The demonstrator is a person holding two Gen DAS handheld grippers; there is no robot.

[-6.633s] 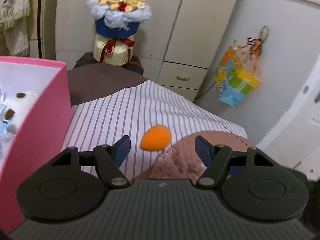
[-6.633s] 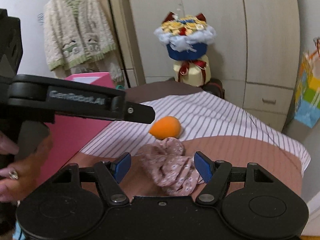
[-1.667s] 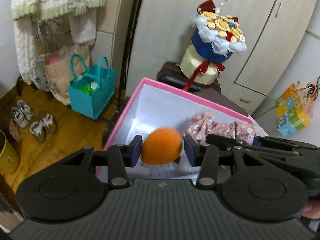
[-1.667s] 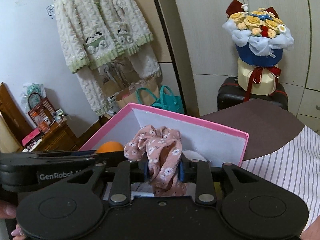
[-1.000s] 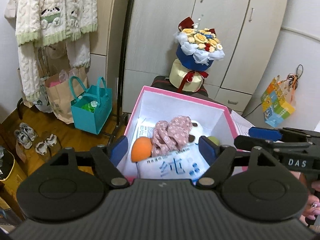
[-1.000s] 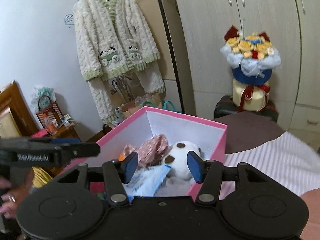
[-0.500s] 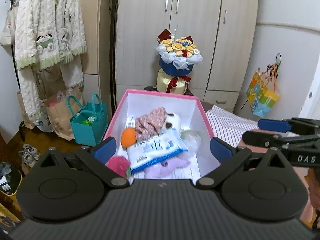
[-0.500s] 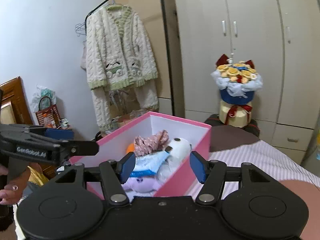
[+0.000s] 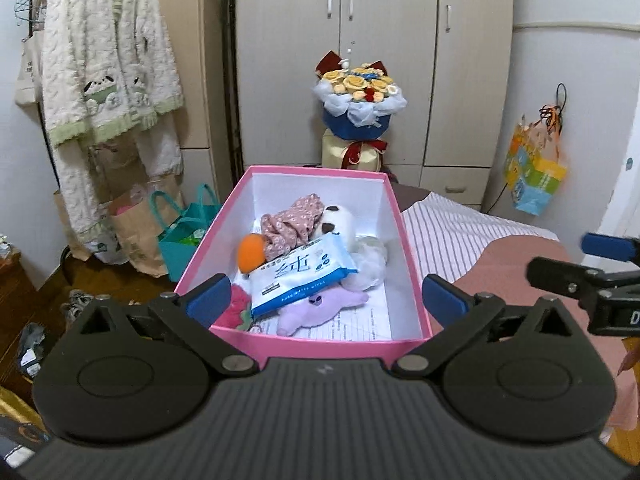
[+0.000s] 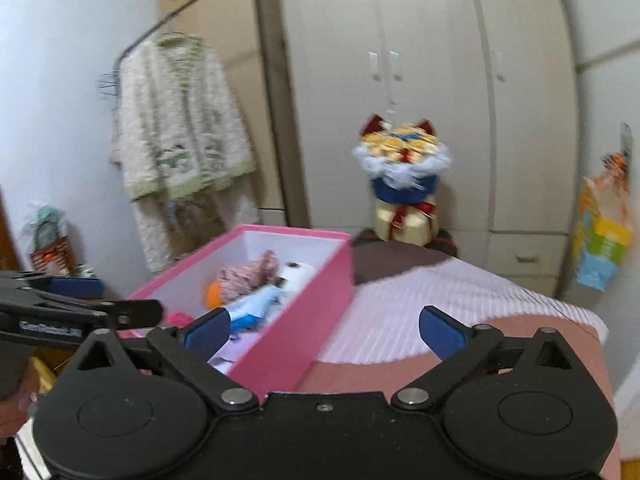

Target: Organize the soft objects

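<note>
Lowest in the left wrist view, the left hand-held gripper (image 9: 326, 302) has its blue-padded jaws spread wide with nothing clamped; the near wall of the pink cardboard box (image 9: 320, 348) shows between them. In the right wrist view the right hand-held gripper (image 10: 324, 326) has its jaws opening, nothing between the pads, only the box corner and the striped bedspread (image 10: 420, 300) behind.

Inside the box, near the front, lie a lilac plush toy (image 9: 320, 308) and a red fuzzy toy (image 9: 238, 308). A blue-and-white packet of wipes (image 9: 300, 276) rests over them at centre. Beyond it, the orange egg-shaped sponge (image 9: 251, 253) sits at the left wall, touching the pink floral fabric scrunchie (image 9: 292, 222), with a white plush with brown patches (image 9: 336, 220) to its right.

At upper centre, a flower bouquet (image 9: 358, 100) stands before the grey wardrobe (image 9: 340, 40); a cream knitted cardigan (image 9: 104, 60) hangs at upper left.
</note>
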